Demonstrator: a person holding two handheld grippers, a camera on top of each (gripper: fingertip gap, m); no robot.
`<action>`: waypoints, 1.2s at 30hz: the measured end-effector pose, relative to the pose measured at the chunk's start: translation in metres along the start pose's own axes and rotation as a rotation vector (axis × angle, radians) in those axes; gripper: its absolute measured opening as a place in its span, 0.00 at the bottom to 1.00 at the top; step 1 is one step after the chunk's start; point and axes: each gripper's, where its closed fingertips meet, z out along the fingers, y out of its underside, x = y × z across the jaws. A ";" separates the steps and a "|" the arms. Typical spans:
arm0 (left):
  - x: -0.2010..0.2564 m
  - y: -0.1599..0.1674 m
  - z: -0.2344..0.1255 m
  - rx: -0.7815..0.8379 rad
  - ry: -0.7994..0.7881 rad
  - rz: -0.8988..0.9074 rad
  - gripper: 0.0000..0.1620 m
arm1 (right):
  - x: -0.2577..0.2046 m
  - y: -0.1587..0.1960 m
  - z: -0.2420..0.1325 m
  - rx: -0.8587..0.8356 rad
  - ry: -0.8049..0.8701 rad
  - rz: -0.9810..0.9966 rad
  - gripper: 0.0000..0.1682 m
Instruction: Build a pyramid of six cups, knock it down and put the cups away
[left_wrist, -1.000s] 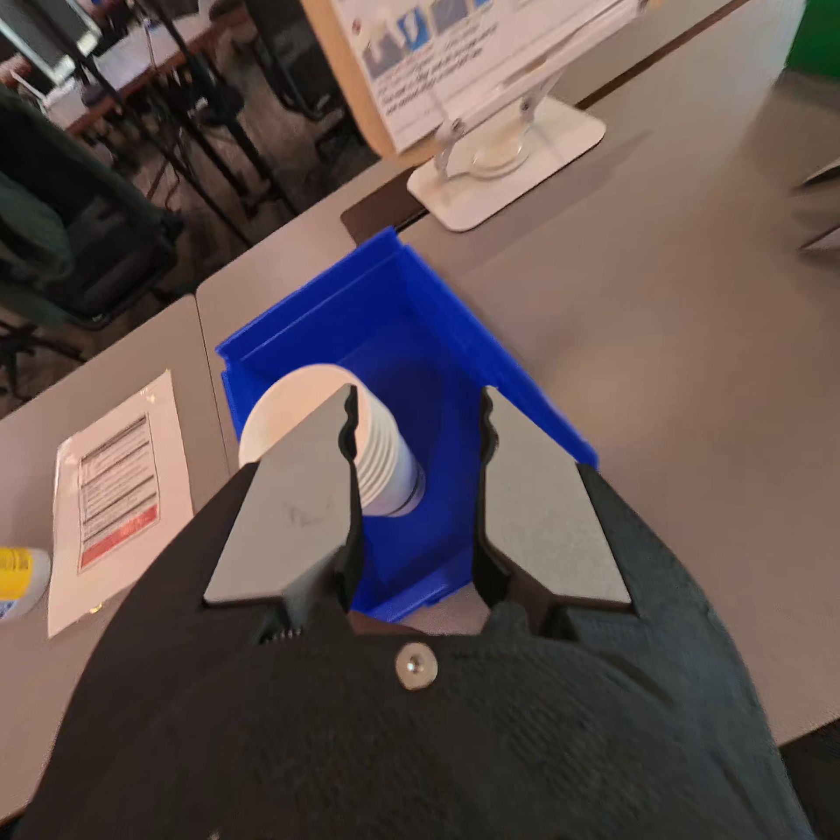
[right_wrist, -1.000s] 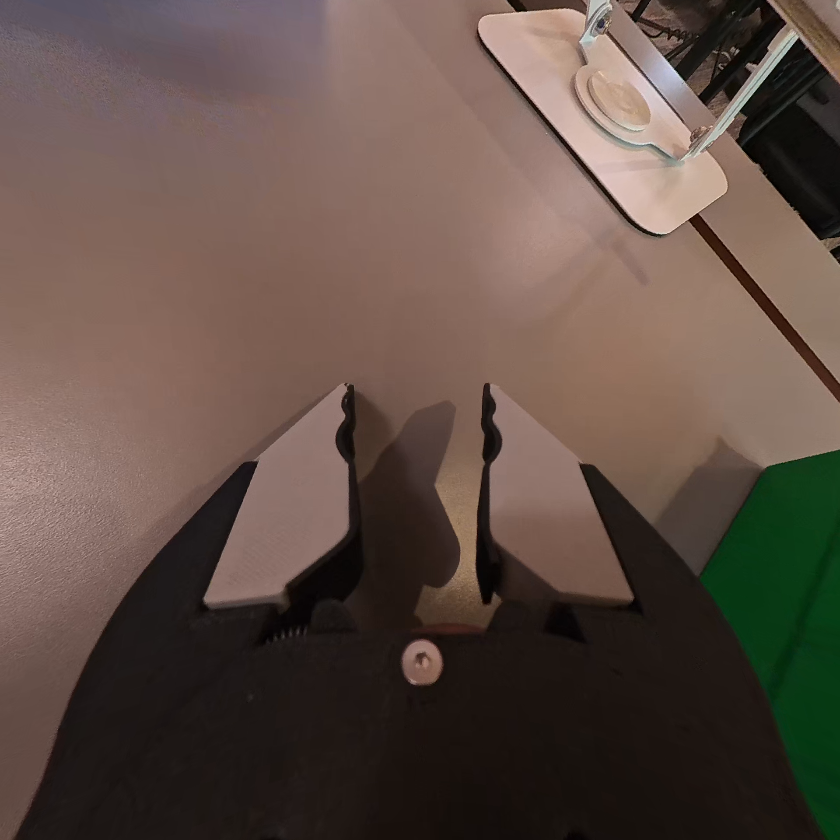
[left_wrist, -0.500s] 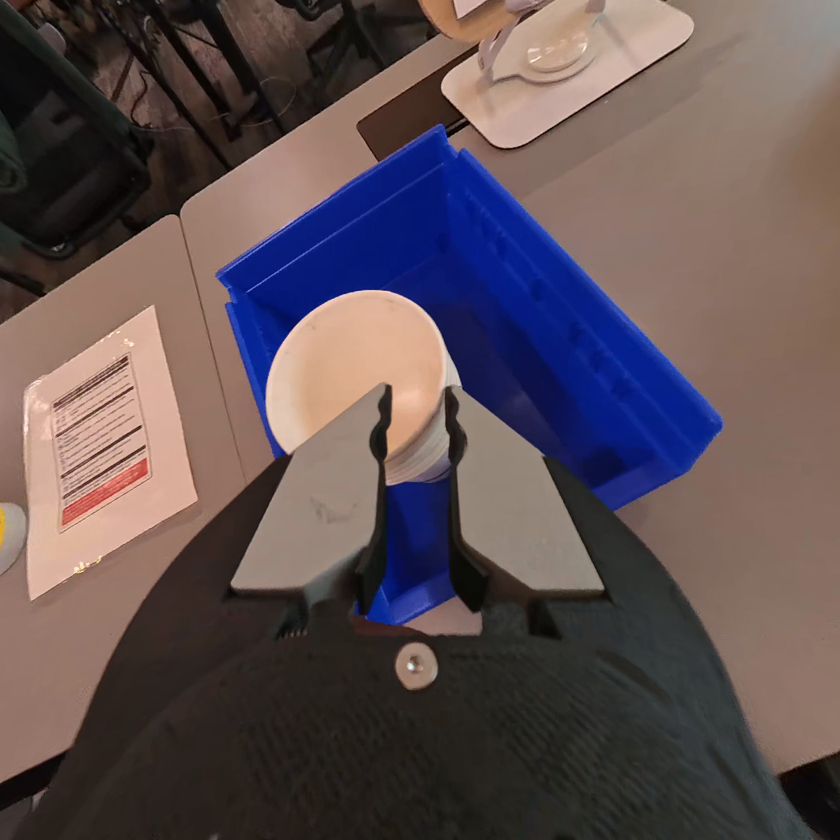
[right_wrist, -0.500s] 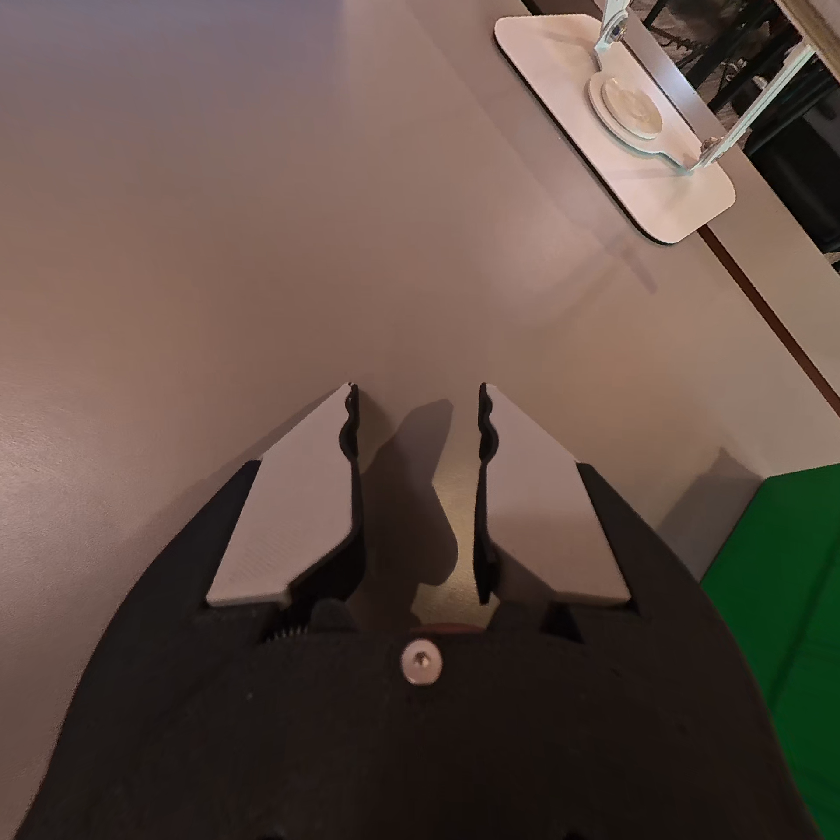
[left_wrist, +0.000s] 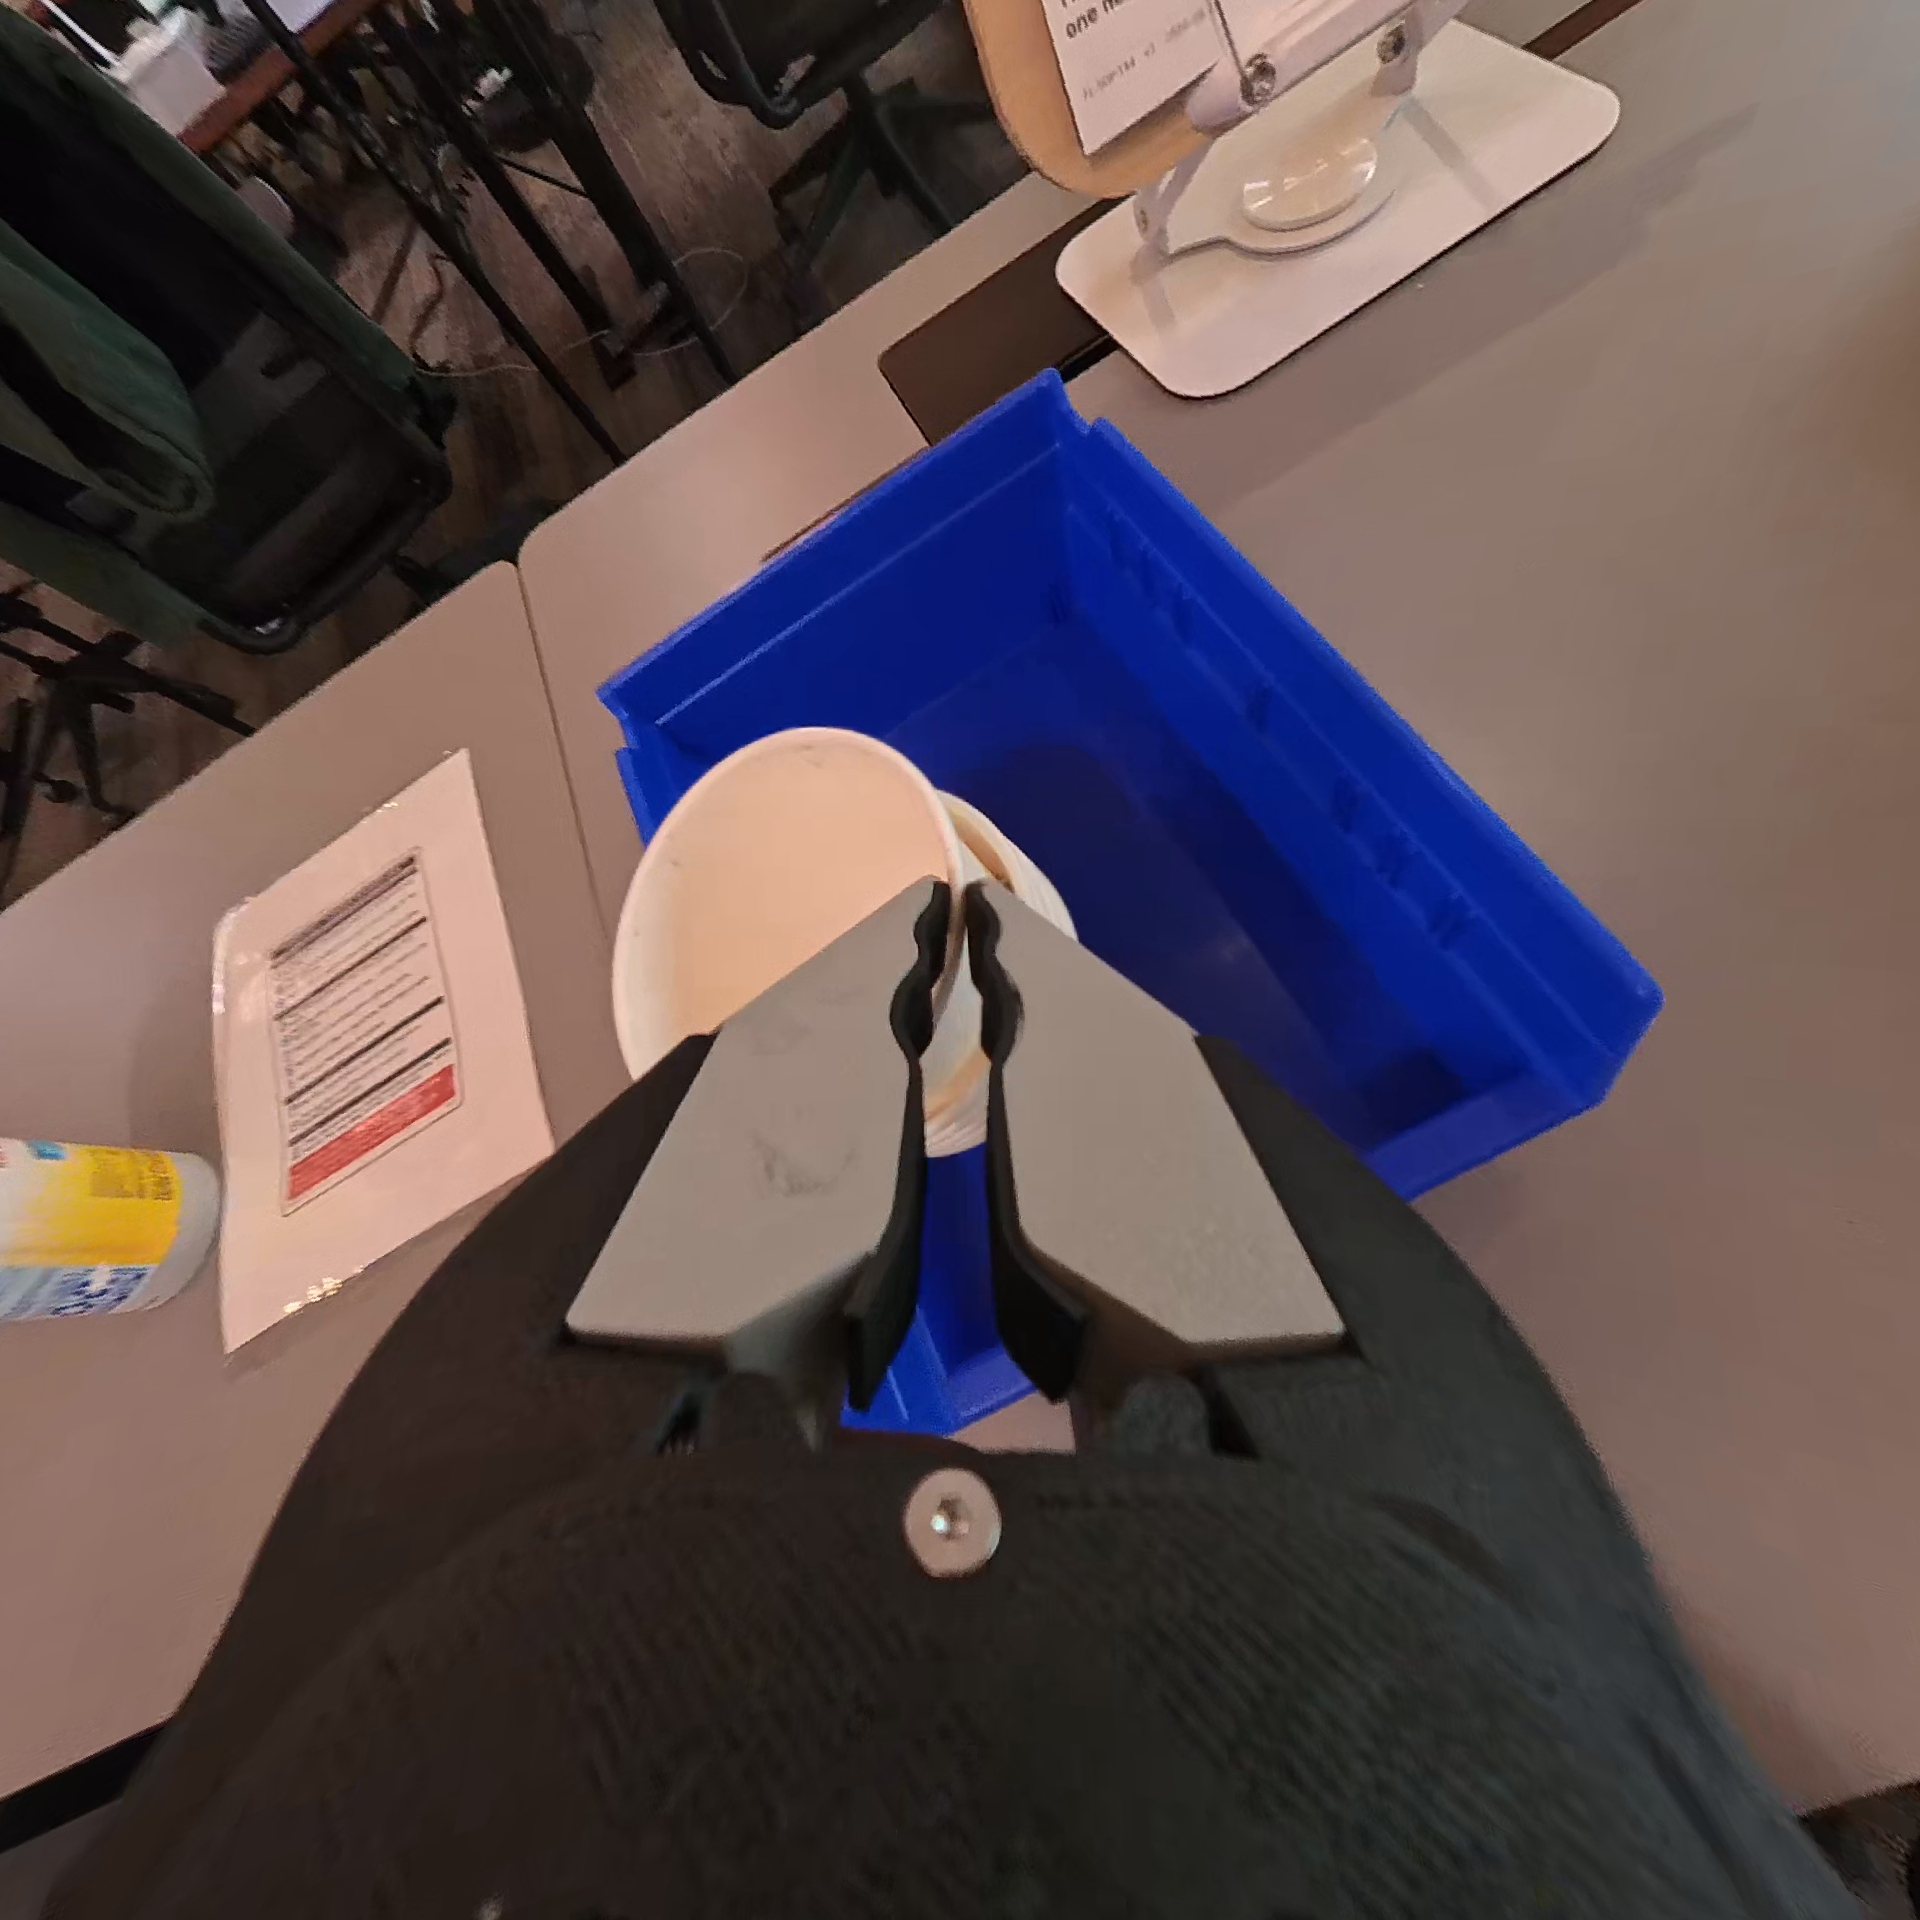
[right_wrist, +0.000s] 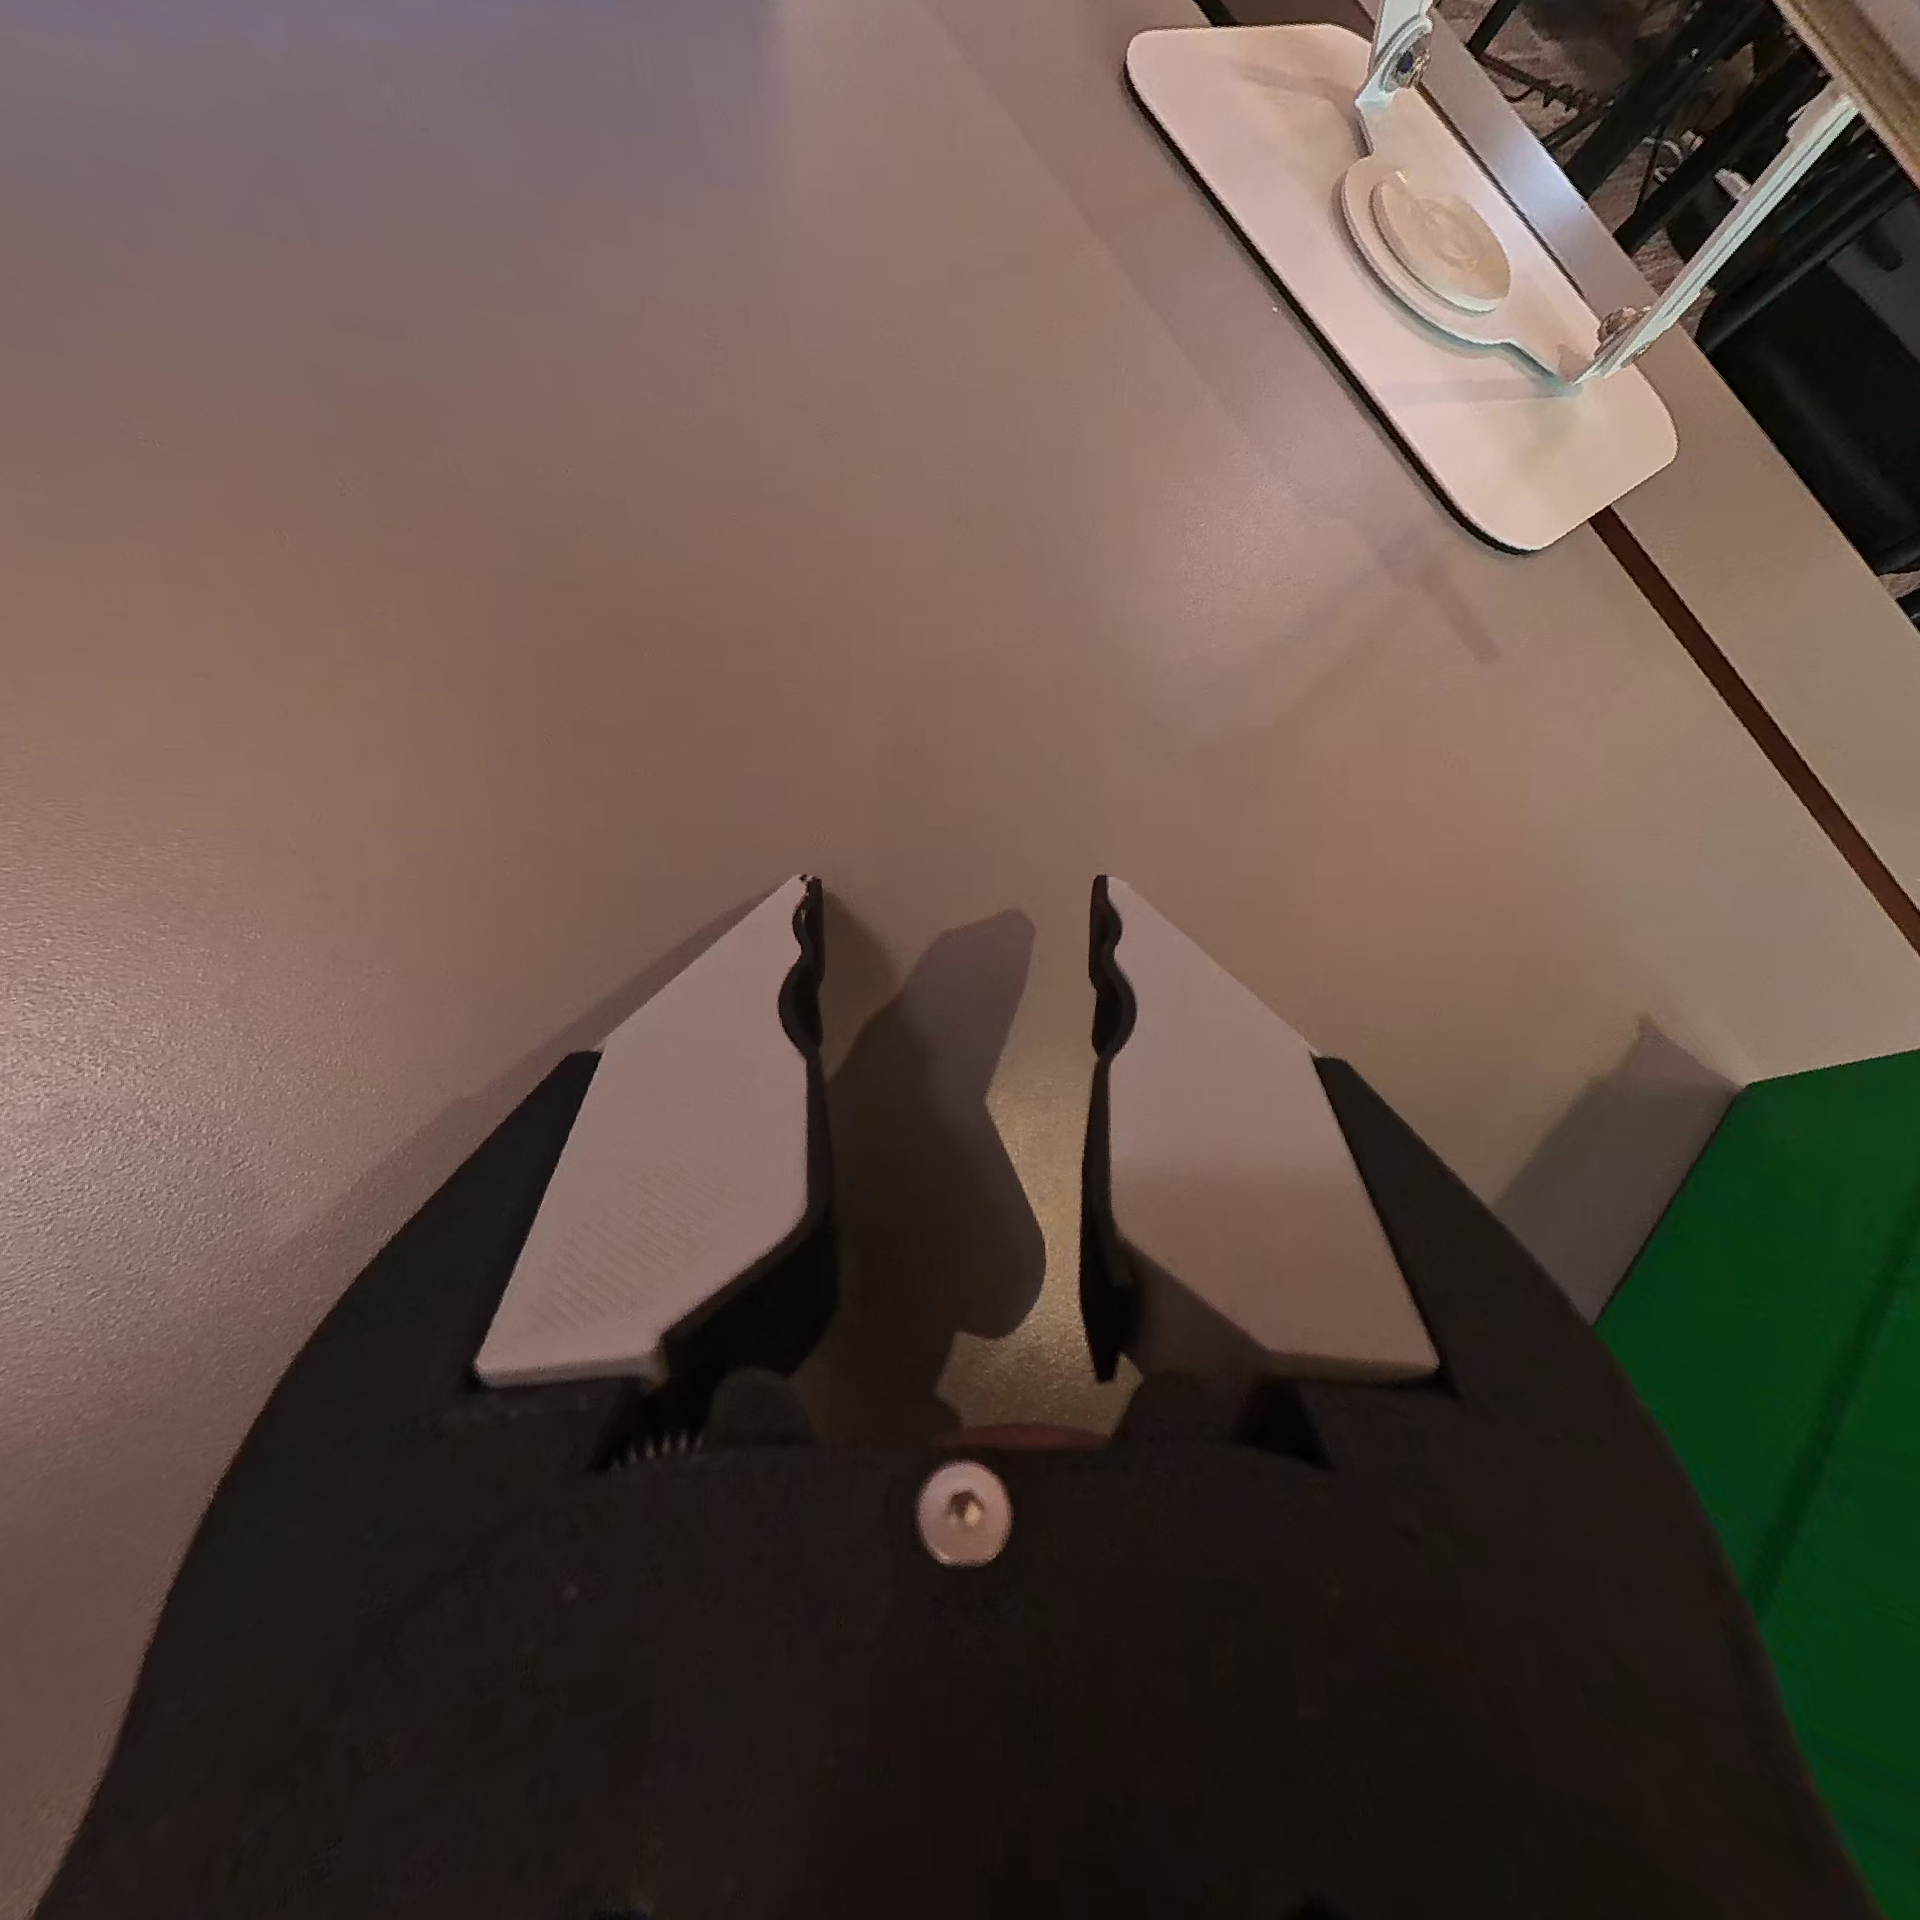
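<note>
Left wrist view, left gripper fingers clamped on stacked cups over blue bin, right gripper fingers apart.

White cups, blue bin

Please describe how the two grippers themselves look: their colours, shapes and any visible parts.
The left gripper and the right gripper look alike. Each has a wide, black, rough-textured body with a silver hex screw at its centre. Two flat grey fingers taper to points, lined inside with wavy black pads. No cables, sleeves or markings are visible.
</note>
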 end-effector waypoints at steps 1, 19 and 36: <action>-0.002 -0.003 -0.002 0.004 -0.023 0.014 0.01 | 0.000 0.000 0.000 0.001 0.000 0.001 0.29; 0.077 -0.144 -0.099 0.339 -0.050 0.258 0.01 | 0.004 -0.003 -0.002 0.022 0.023 0.015 0.25; 0.299 -0.115 0.079 0.127 0.337 0.458 0.00 | 0.032 -0.029 -0.026 0.235 0.147 0.128 0.25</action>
